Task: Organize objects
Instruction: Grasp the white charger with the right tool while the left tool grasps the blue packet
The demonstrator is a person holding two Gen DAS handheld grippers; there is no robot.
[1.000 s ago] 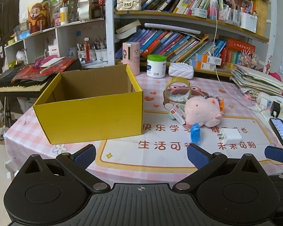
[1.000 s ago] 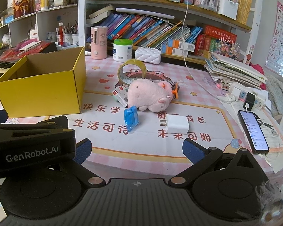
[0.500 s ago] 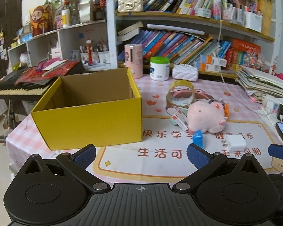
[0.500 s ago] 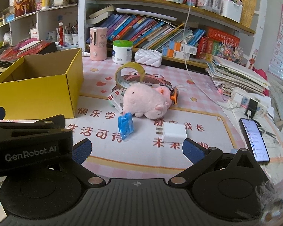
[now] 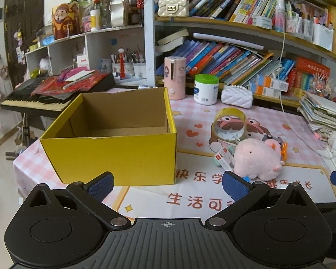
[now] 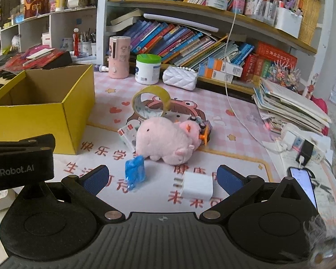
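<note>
Right wrist view: my right claw [image 6: 161, 179] moved closer to white charger [image 6: 197, 185], jaws apart, empty. Left claw [image 5: 166, 182] apart too. Yellow box [image 5: 114, 139] still empty; first pick coming.

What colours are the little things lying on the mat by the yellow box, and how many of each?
Pink: 1, the plush pig
Blue: 1, the packet
White: 1, the charger plug
Yellow: 1, the tape roll
White and red: 1, the small carton
Mixed colours: 1, a toy behind the pig
Total: 6

The table [image 6: 235, 121] holds a yellow box [image 6: 44, 121], pink plush [image 6: 165, 141] and charger [image 6: 198, 185].
</note>
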